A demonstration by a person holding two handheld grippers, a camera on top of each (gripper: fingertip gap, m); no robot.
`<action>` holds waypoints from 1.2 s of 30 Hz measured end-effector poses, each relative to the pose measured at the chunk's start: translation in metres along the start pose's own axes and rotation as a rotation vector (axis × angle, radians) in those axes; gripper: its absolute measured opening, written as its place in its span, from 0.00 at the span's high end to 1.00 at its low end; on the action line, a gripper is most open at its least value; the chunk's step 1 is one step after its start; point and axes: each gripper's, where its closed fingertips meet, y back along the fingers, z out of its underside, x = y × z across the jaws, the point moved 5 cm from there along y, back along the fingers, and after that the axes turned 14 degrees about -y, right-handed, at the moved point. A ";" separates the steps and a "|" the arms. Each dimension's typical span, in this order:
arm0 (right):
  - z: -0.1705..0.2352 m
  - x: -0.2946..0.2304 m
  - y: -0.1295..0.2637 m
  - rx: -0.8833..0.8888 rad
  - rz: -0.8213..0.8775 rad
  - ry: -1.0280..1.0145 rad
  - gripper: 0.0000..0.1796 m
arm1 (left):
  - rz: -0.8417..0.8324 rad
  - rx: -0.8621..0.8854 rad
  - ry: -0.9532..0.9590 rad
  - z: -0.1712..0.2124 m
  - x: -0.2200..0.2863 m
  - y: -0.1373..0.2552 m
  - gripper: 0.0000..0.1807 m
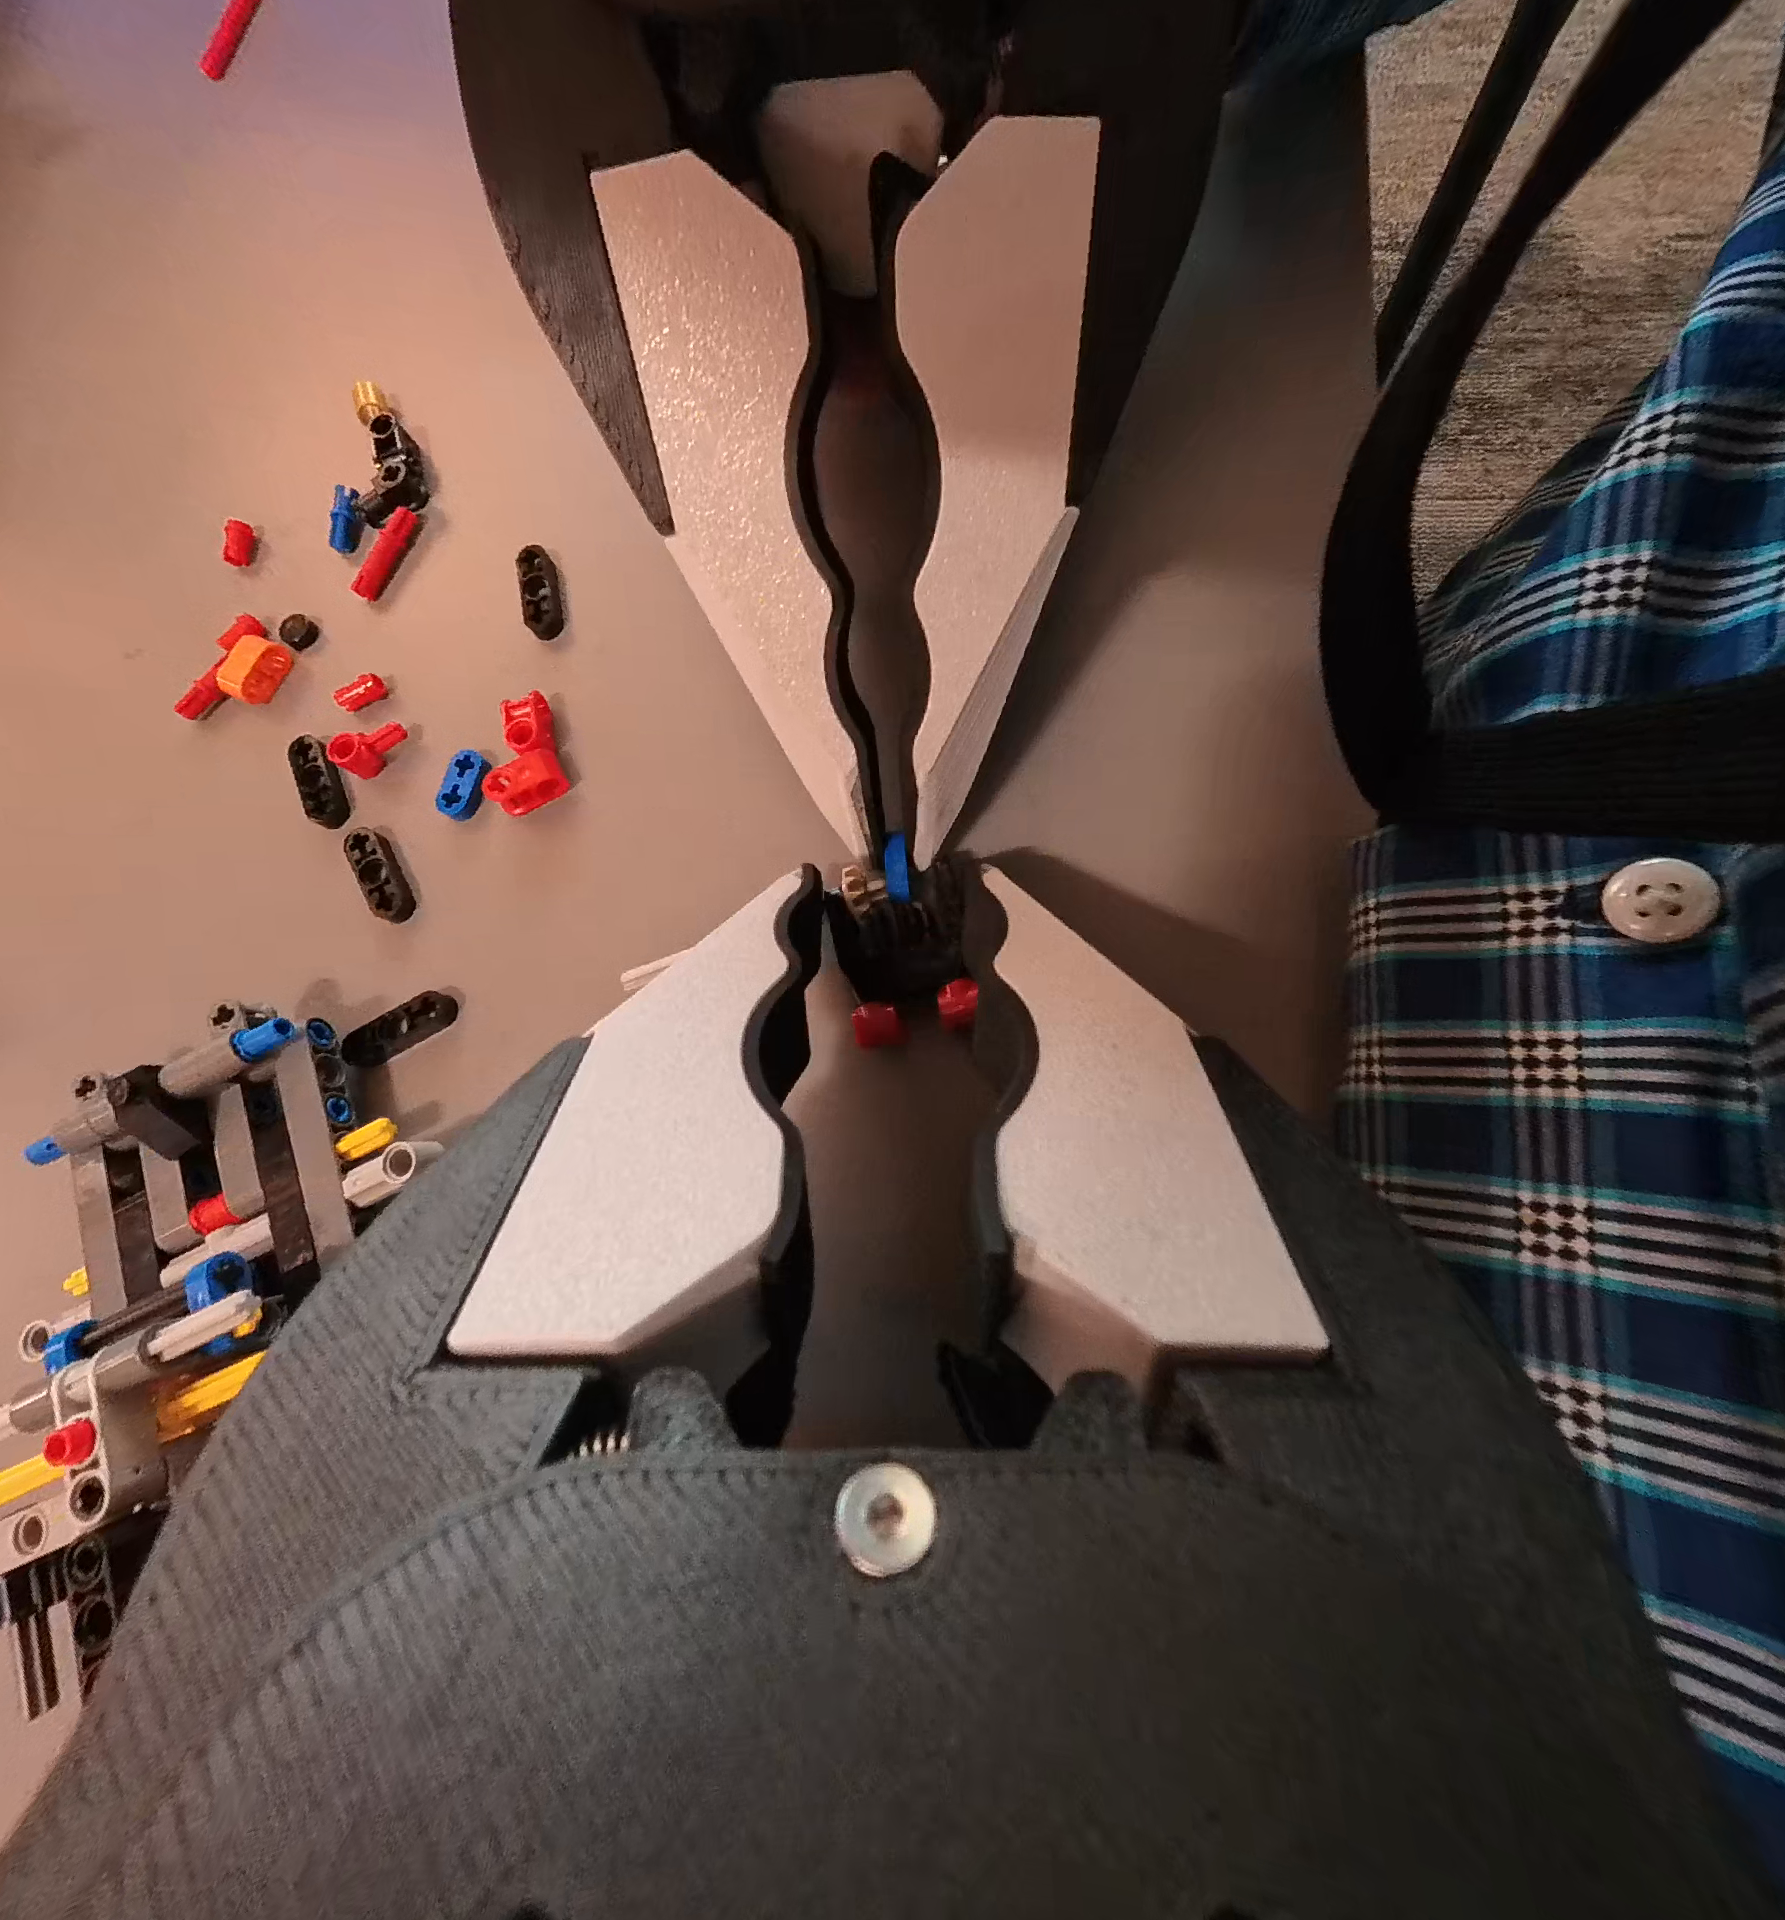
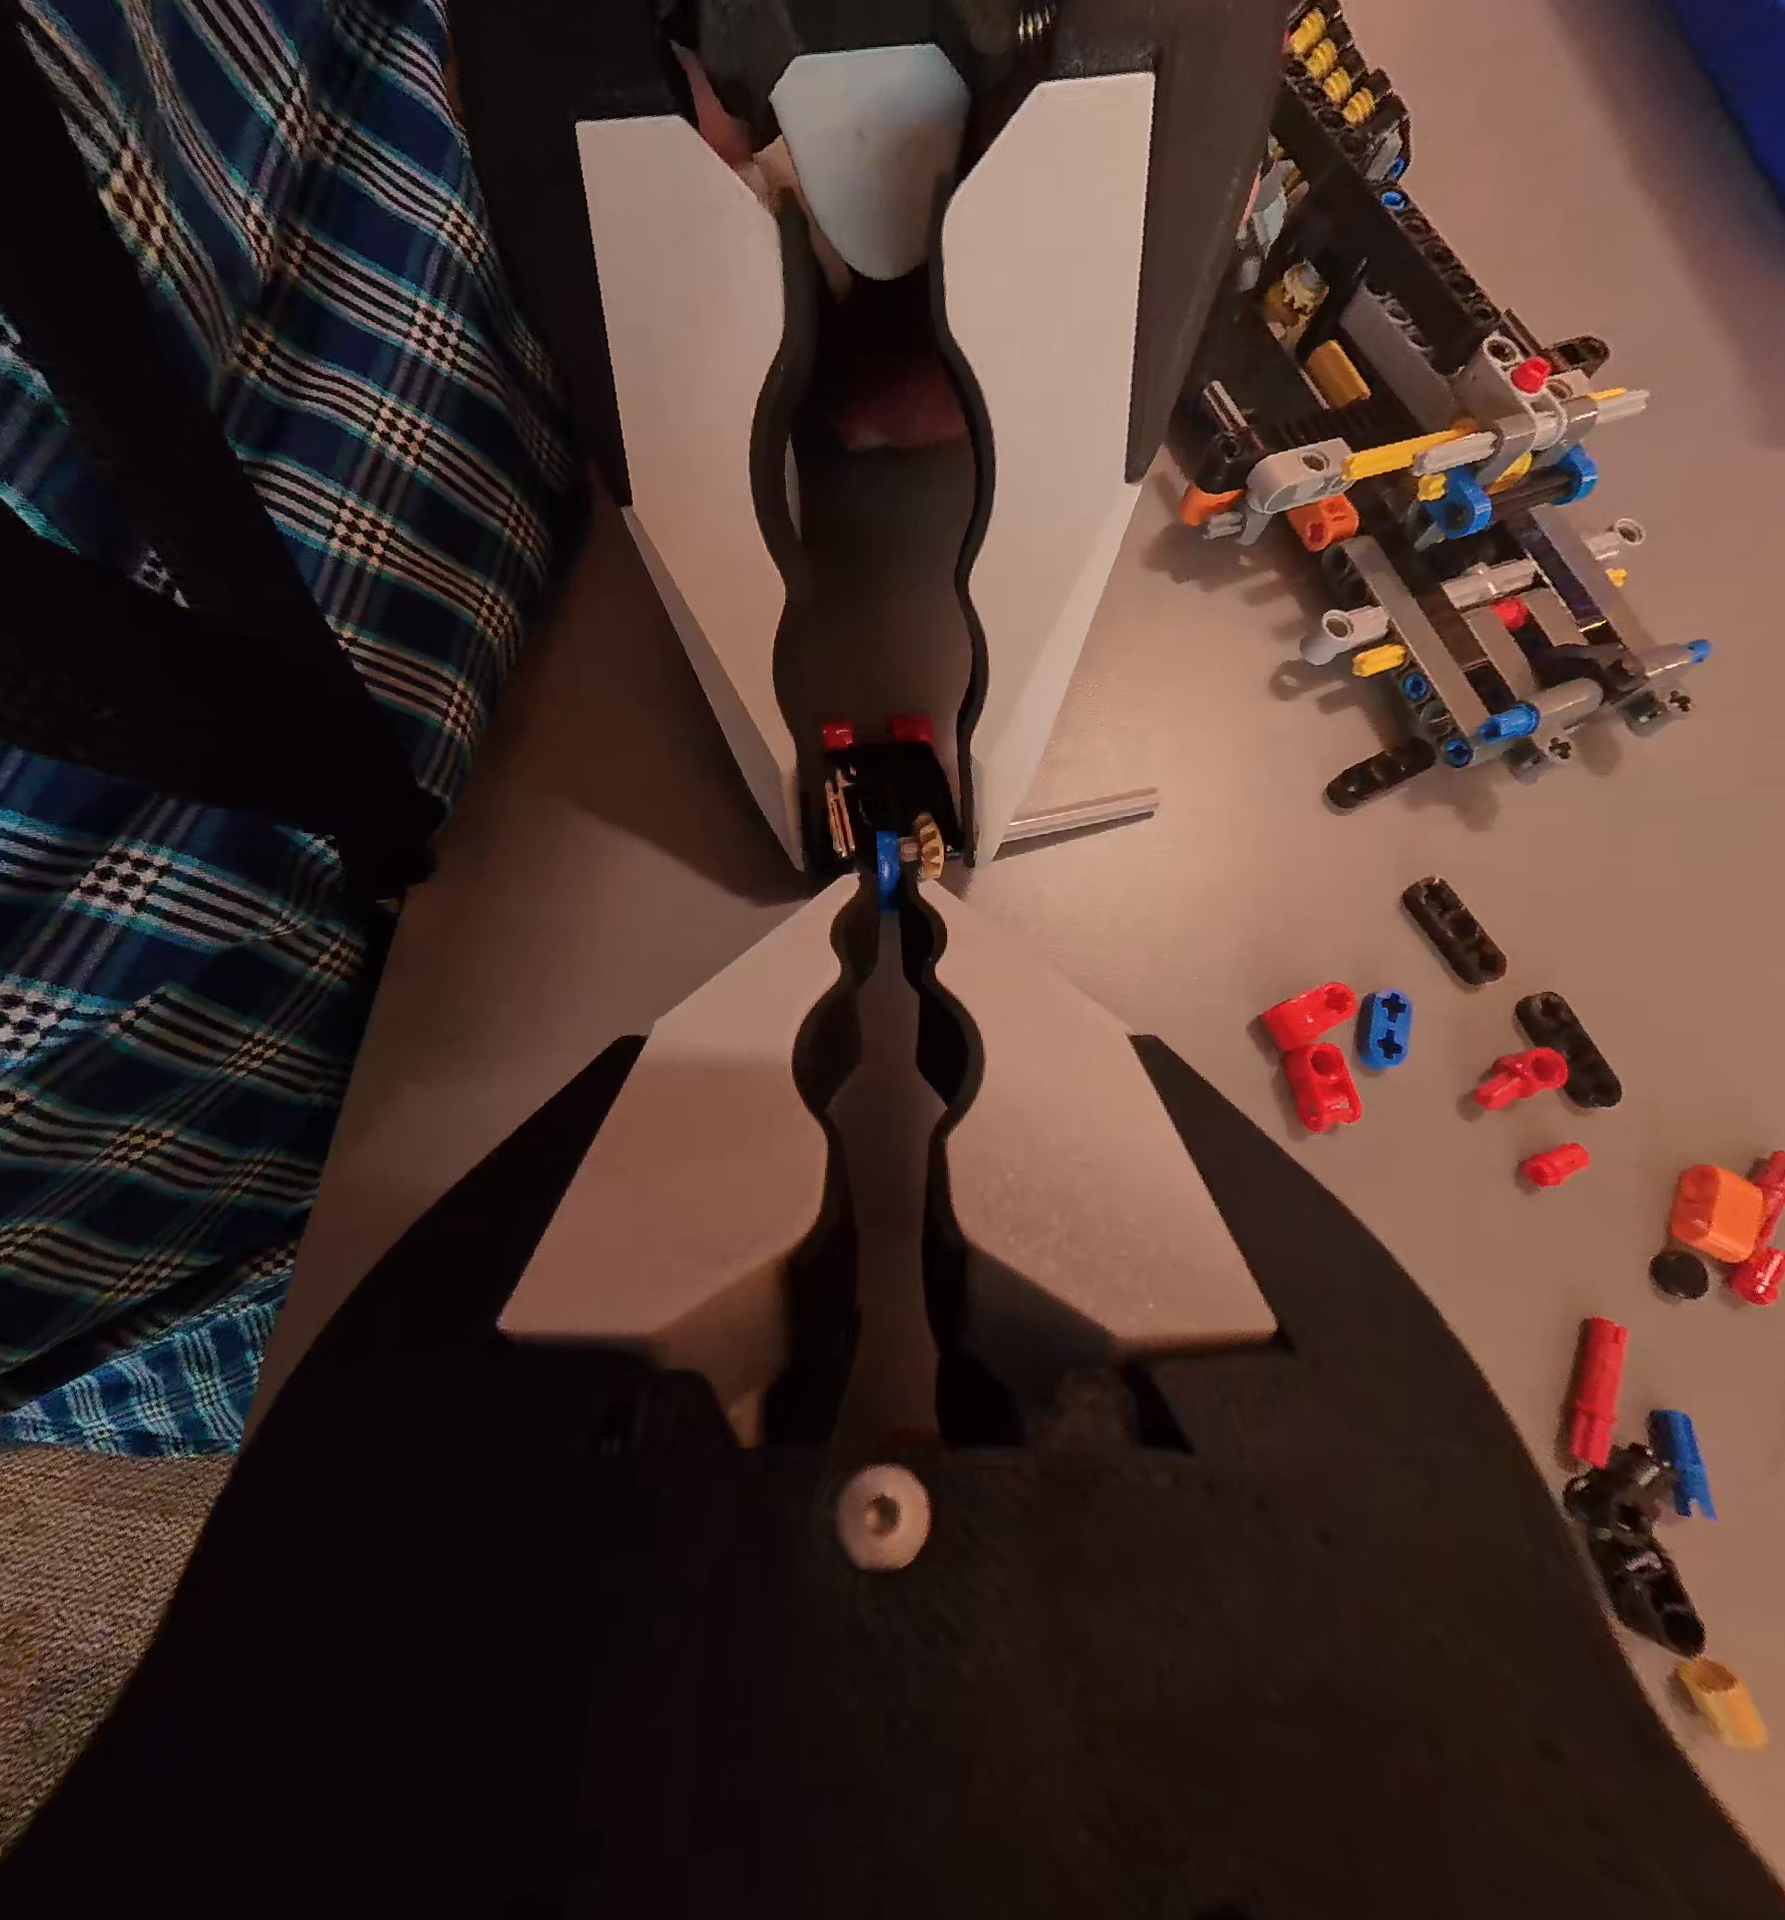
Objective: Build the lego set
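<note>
Tabletop point(image 1: 140, 312) carries the half-built chassis point(image 1: 171, 1226) and many loose parts point(image 1: 400, 727). Your left gripper point(image 1: 893, 914) clamps a black sub-assembly point(image 1: 898, 945); your right gripper point(image 2: 888, 899) pinches a blue connector point(image 2: 886, 868) against it. Most pieces remain unfitted.

The half-built model point(image 1: 150, 1278) runs under the left claw's body and off the frame edge — the small black assembly's point(image 1: 893, 935) sides hidden between claw fingers.

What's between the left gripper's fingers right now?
A small black assembly with two red pins, plus a tan gear. The right gripper presses a blue piece onto it. Its clamped sides are hidden.
</note>
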 end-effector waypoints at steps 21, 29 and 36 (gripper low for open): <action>-0.002 0.009 -0.002 -0.037 -0.102 -0.057 1.00 | -0.019 -0.016 0.009 0.002 -0.001 0.000 0.86; -0.002 0.006 -0.003 -0.034 -0.026 0.082 1.00 | -0.034 -0.017 -0.002 0.001 -0.001 0.002 0.87; -0.001 0.005 -0.003 0.003 0.008 0.099 1.00 | -0.043 0.033 0.030 -0.002 -0.004 0.008 0.83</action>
